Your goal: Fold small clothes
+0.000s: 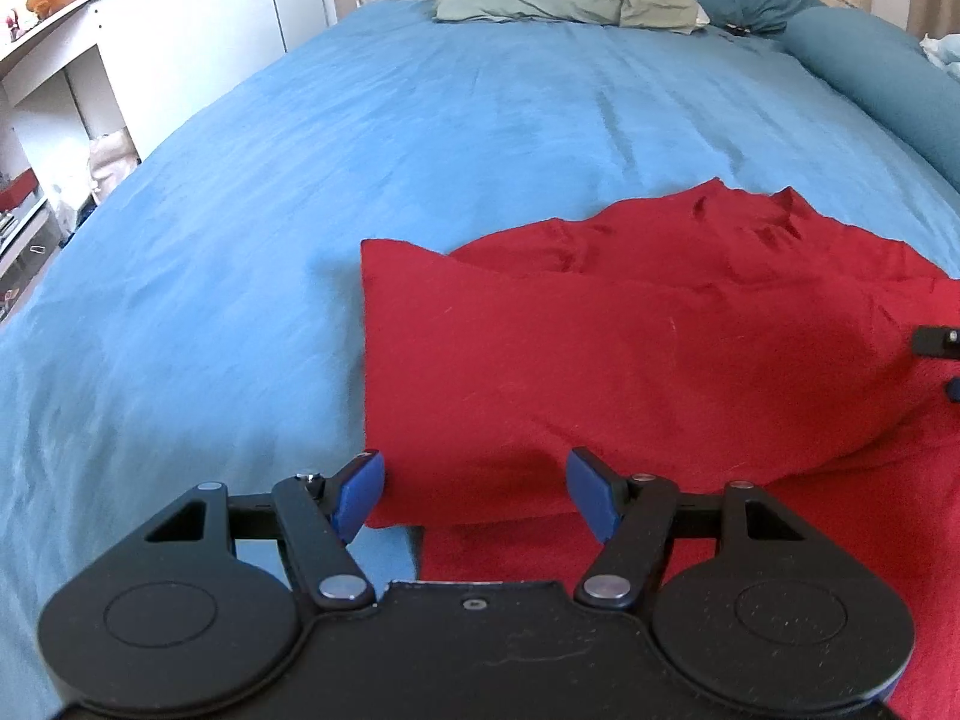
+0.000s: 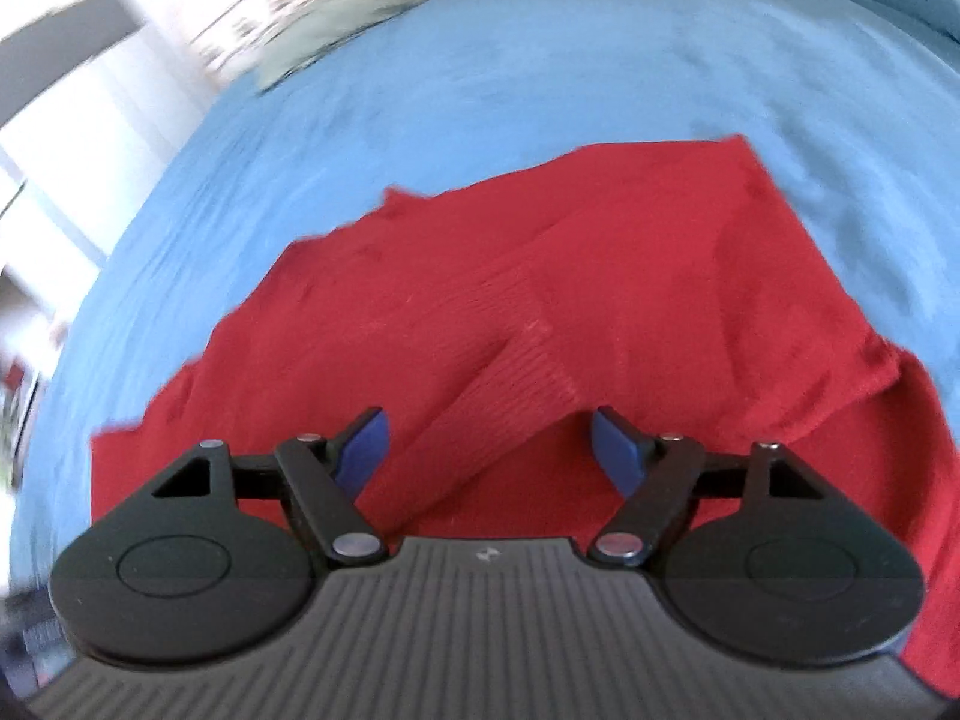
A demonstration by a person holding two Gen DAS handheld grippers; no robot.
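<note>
Red sweater (image 1: 630,360) lies partly folded on the blue bed (image 1: 360,180). Left gripper (image 1: 474,489) sits spread at its near edge, right gripper (image 2: 489,450) spread over the ribbed cuff (image 2: 510,384), probably lining up the next fold.

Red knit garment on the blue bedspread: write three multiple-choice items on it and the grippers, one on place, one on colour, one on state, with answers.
1. Where does the red knit garment lie?
A. on the blue bedspread
B. on a white shelf
C. on a wooden floor

2. What colour are the left gripper finger pads?
A. yellow
B. blue
C. white

3. How do the right gripper jaws stand?
A. shut on a pillow
B. shut empty
C. open

Answers: 1 A, bedspread surrounds the garment; 2 B, both pads show blue; 3 C, a wide gap separates the pads over the ribbed fold.
</note>
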